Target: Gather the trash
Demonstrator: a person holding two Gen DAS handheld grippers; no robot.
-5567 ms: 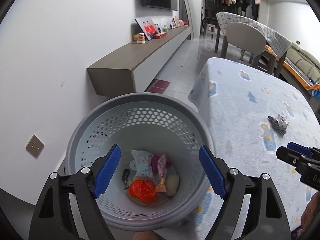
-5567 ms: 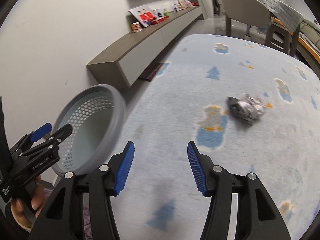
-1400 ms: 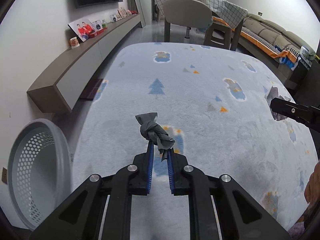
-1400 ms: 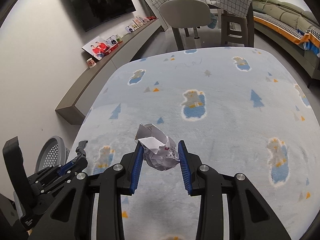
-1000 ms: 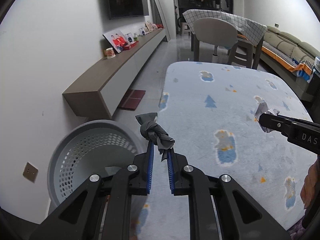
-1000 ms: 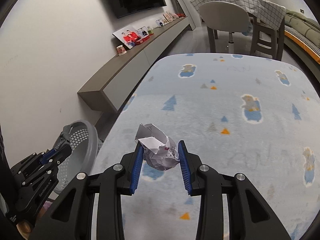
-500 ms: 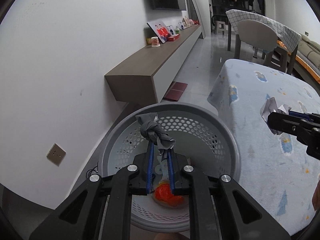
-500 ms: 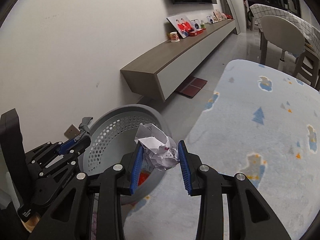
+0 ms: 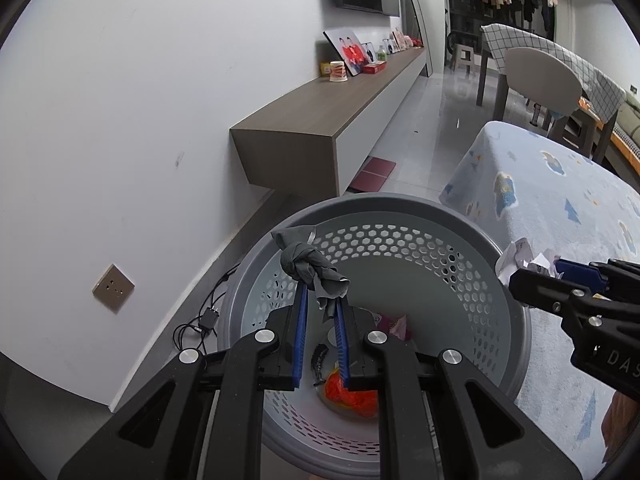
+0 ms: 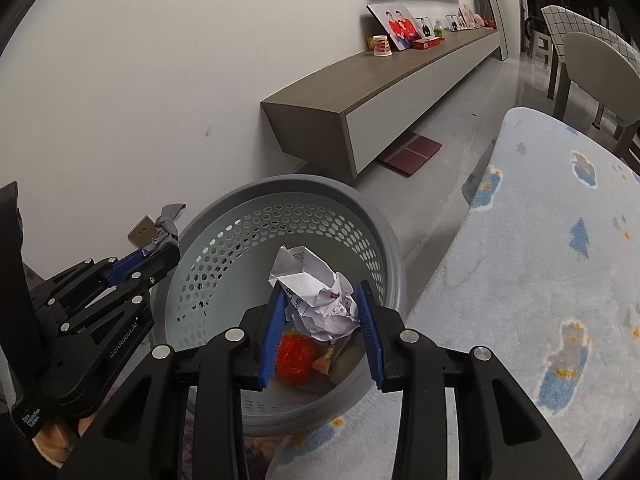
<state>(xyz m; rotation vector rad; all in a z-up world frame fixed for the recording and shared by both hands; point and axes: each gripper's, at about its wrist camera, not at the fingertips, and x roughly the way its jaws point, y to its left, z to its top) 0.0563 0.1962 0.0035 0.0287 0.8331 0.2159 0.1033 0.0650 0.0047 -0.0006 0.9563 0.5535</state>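
Observation:
A grey perforated basket [image 9: 460,216] [image 10: 384,240] stands on the floor beside the rug, holding red and pink wrappers [image 9: 352,394] [image 10: 296,356]. My left gripper [image 9: 320,304] is shut on a knotted grey rag [image 9: 310,266] and hangs over the basket's mouth. From the right wrist view the left gripper [image 10: 160,248] sits at the basket's left rim with the knotted grey rag [image 10: 168,220]. My right gripper [image 10: 322,300] is shut on a crumpled white paper ball [image 10: 316,288], above the basket's near side. In the left wrist view the right gripper [image 9: 532,268] and the crumpled white paper ball [image 9: 520,254] sit at the basket's right rim.
A pale blue rug [image 9: 560,208] [image 10: 540,260] with cartoon prints lies right of the basket. A low wall cabinet [image 9: 320,120] [image 10: 380,80] runs along the white wall behind. A wall socket [image 9: 113,288] and cables [image 9: 204,320] are left of the basket. Dining chairs [image 9: 544,76] stand far right.
Both grippers swung left from over the rug to over the basket, still holding the rag and the paper ball. The basket now fills the lower middle of both views.

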